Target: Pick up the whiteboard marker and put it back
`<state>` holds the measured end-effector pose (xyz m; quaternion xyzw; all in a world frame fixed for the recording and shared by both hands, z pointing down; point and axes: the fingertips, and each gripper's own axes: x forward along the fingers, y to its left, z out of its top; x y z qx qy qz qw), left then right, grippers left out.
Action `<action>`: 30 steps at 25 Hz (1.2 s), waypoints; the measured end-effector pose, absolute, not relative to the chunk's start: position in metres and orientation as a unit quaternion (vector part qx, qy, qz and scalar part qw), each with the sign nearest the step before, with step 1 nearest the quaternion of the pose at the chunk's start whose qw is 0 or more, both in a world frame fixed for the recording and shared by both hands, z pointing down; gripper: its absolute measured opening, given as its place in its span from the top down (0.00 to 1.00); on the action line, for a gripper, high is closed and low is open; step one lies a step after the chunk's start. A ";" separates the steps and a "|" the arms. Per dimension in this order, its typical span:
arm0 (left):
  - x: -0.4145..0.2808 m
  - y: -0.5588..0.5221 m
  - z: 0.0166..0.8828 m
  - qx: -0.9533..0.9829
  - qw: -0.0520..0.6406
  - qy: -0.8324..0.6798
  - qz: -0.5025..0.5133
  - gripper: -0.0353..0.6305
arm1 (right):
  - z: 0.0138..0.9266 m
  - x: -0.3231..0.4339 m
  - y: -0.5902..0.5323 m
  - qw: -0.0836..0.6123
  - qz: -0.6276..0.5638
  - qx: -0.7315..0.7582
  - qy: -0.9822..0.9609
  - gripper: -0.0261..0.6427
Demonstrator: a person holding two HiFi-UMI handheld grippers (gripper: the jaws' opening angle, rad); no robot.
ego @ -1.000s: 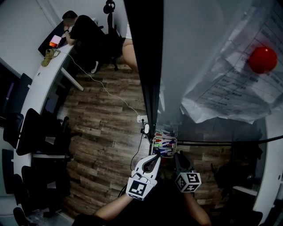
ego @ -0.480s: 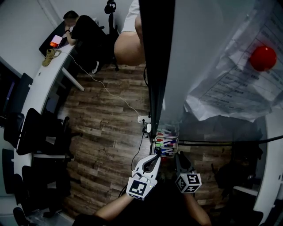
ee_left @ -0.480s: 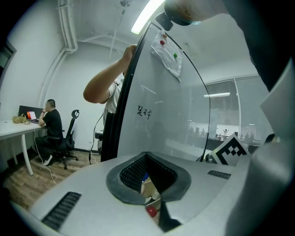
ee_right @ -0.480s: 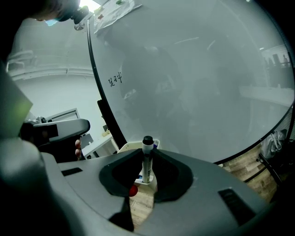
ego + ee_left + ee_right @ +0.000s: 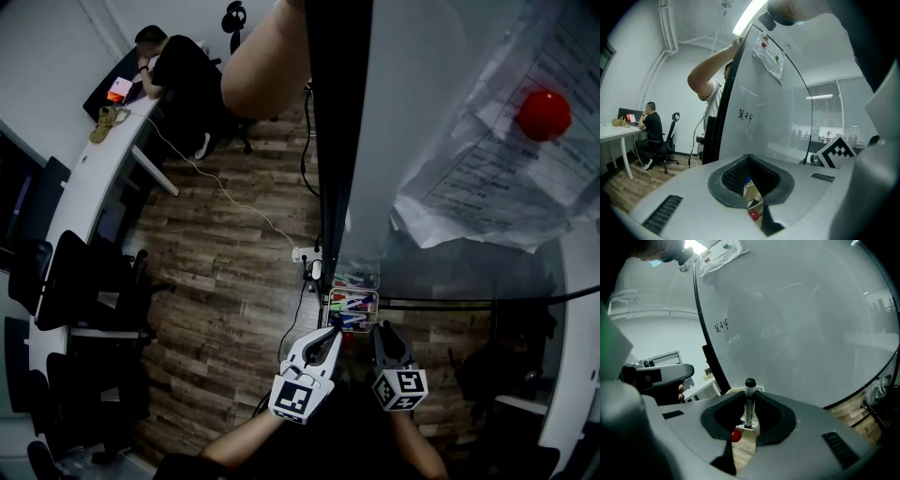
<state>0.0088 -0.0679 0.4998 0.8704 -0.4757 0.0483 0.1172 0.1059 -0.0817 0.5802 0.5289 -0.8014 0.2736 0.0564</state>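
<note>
A white whiteboard marker (image 5: pixel 749 398) with a black cap stands upright between the pads of my right gripper (image 5: pixel 748 422), which is shut on it. Its lower end is just over the white rim of the marker basket (image 5: pixel 732 391). In the head view that basket (image 5: pixel 353 302) hangs at the foot of the whiteboard (image 5: pixel 441 122) and holds several coloured markers. My right gripper (image 5: pixel 382 336) and left gripper (image 5: pixel 331 336) both point at it from below. The jaws of the left gripper (image 5: pixel 753 190) stand a narrow slit apart with nothing between them.
A person behind the board holds its dark edge with a raised arm (image 5: pixel 267 66). Another person sits at the long white desk (image 5: pixel 89 178), with office chairs (image 5: pixel 89 281) along it. A cable and power strip (image 5: pixel 302 252) lie on the wood floor. Papers and a red magnet (image 5: pixel 544 114) hang on the board.
The standing person's arm has swung further into the top of the head view. Both grippers have kept their places at the basket.
</note>
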 end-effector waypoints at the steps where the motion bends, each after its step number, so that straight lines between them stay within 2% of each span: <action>1: 0.009 -0.068 0.499 0.870 0.118 -0.477 0.045 0.93 | 0.579 0.106 -0.081 0.056 0.271 0.529 -0.802 0.85; 30: 0.004 -0.052 0.483 0.867 0.098 -0.488 0.022 0.93 | 0.548 0.108 -0.065 0.037 0.218 0.538 -0.813 0.85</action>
